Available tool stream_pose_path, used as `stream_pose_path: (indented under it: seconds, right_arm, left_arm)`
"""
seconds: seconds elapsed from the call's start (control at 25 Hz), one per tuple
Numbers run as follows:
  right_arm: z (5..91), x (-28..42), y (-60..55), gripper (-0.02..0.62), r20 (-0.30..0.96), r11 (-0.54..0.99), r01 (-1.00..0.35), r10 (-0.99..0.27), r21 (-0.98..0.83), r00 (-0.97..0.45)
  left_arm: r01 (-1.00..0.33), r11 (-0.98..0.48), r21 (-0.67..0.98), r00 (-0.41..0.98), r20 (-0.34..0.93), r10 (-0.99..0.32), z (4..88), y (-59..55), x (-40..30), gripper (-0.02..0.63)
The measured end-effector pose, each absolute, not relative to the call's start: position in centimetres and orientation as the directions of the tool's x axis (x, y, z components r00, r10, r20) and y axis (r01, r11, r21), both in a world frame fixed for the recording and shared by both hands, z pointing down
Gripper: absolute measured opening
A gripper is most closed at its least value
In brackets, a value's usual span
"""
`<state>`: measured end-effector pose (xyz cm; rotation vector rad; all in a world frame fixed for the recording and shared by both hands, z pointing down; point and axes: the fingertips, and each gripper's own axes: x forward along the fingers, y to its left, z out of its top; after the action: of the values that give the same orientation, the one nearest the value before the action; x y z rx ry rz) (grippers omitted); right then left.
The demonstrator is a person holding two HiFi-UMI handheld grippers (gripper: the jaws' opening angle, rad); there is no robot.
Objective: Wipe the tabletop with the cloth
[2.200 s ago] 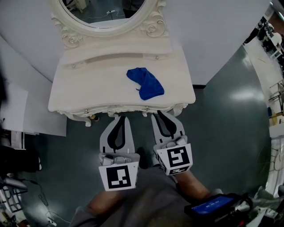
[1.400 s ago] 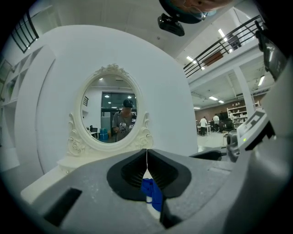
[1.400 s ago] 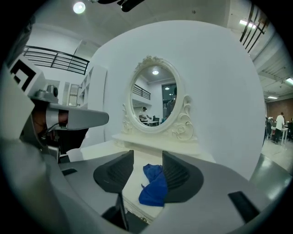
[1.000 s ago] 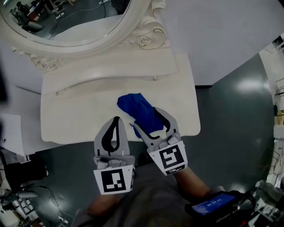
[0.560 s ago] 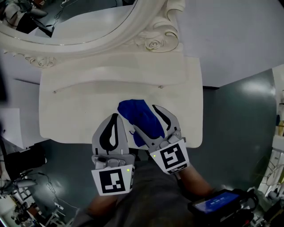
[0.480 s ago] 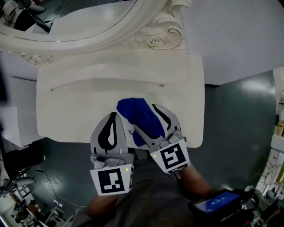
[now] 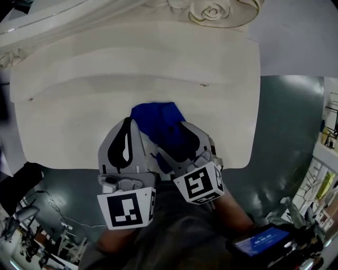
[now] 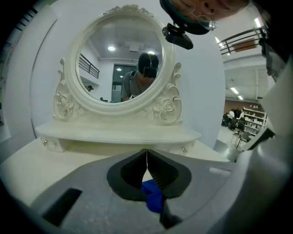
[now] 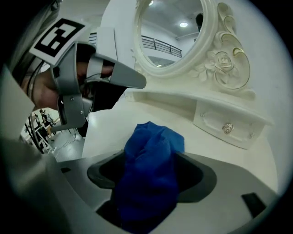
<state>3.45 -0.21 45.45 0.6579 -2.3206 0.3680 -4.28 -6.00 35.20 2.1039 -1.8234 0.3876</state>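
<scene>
The blue cloth (image 7: 158, 122) lies bunched on the white dressing table's top (image 7: 63, 121), near its front edge. My right gripper (image 7: 169, 136) stands open, its jaws spread wide on either side of the cloth (image 9: 153, 155), which fills the gap between them (image 9: 151, 170). Just left of it, my left gripper (image 7: 127, 121) is shut with its tips meeting (image 8: 146, 157) and nothing between them. In the left gripper view a bit of the cloth (image 8: 153, 199) shows below the jaws. The left gripper (image 9: 98, 73) also shows at the upper left of the right gripper view.
An oval mirror (image 8: 119, 64) in a carved white frame (image 7: 211, 10) stands at the back of the table on a raised shelf. A small drawer with a knob (image 9: 227, 128) sits under it. Dark floor (image 7: 285, 132) lies to the right.
Both grippers have come forward from in front of the table to over its top. The right gripper's jaws now straddle the cloth. The camera has moved closer.
</scene>
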Motion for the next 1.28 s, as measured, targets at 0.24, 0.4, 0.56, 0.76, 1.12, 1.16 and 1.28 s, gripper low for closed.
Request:
stream_pose_path:
  seconds: [0.24, 0.4, 0.56, 0.76, 1.12, 1.16, 1.28]
  right_arm:
    - [46.6, 4.1, -1.7, 0.174, 0.727, 0.782, -0.621, -0.457, 0.054, -0.512]
    - [45.5, 4.5, -3.1, 0.074, 0.714, 0.728, -0.685, -0.493, 0.027, -0.497]
    - [41.7, 3.6, -4.4, 0.066, 0.656, 0.704, -0.710, -0.544, 0.017, -0.524]
    - [35.8, 2.1, -6.4, 0.064, 0.564, 0.688, -0.725, -0.610, 0.030, -0.556]
    - [28.3, -2.2, -12.1, 0.064, 0.396, 0.712, -0.695, -0.669, 0.099, -0.629]
    - [27.7, -3.0, -12.5, 0.064, 0.386, 0.716, -0.690, -0.669, 0.104, -0.635]
    - [26.5, -5.4, -13.2, 0.064, 0.370, 0.729, -0.674, -0.662, 0.116, -0.652]
  left_arm:
    - [-0.981, -0.157, 0.116, 0.193, 0.452, -0.871, 37.4, -6.2, -4.7, 0.017]
    - [-0.979, -0.169, 0.116, 0.203, 0.433, -0.878, 36.2, -6.5, -5.4, 0.017]
    - [-0.981, -0.169, 0.095, 0.192, 0.384, -0.903, 33.3, -7.1, -6.5, 0.017]
    - [-0.988, -0.146, 0.052, 0.155, 0.288, -0.945, 28.5, -8.0, -8.7, 0.017]
    - [-0.997, -0.079, 0.010, 0.079, 0.155, -0.985, 22.6, -10.3, -12.4, 0.017]
    - [-0.997, -0.071, 0.007, 0.071, 0.145, -0.987, 22.1, -10.4, -13.1, 0.017]
    - [-0.999, -0.053, 0.005, 0.053, 0.127, -0.990, 21.2, -10.6, -15.0, 0.017]
